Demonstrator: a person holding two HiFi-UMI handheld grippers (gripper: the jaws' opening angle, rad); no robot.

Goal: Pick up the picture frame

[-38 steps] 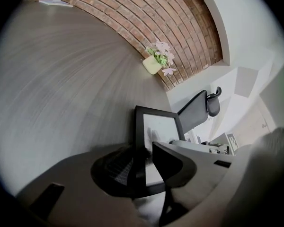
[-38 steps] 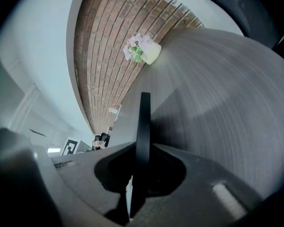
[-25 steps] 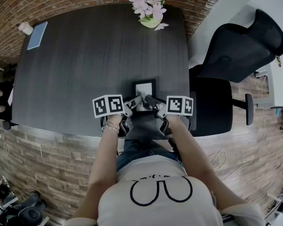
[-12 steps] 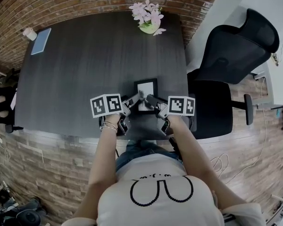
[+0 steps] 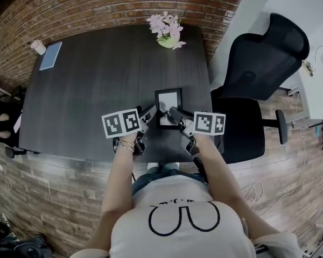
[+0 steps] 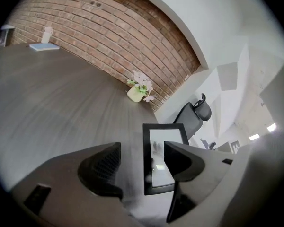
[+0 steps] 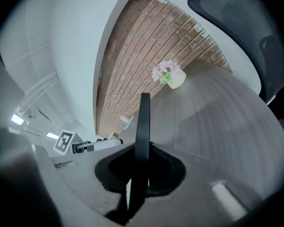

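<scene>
Dark wood-grain table [image 5: 86,90], brick wall behind. Person stands at the near edge with a gripper in each hand.

Frame [image 5: 168,104]: black border, pale centre, over the near right part of the table, between the two grippers' tips. Cannot tell whether it rests on the table or is just off it.

Right gripper [image 5: 173,113]: in its own view the jaws are closed onto the frame [image 7: 142,126], which shows edge-on as a thin dark bar rising from between them. Grip is at the frame's near end.

Left gripper [image 5: 152,112]: jaws set wide, nothing clamped. In its view the frame [image 6: 163,160] lies ahead, its left border in the gap and the right jaw overlapping its pale centre. Contact not clear.

Markings: each gripper carries a cube of black-and-white square patterns, left cube [image 5: 121,123], right cube [image 5: 209,122]. One such square [image 7: 64,142] also shows in the right gripper view. Patterns only, no letters. Shirt print is a looping black outline, not readable as words.

Other: pink flowers [image 5: 166,26] in a pale green pot at the far edge. Blue book [image 5: 50,55] and a small white cup [image 5: 38,47] at the far left corner, too small to read. Black chair [image 5: 258,63] just right of the table.
</scene>
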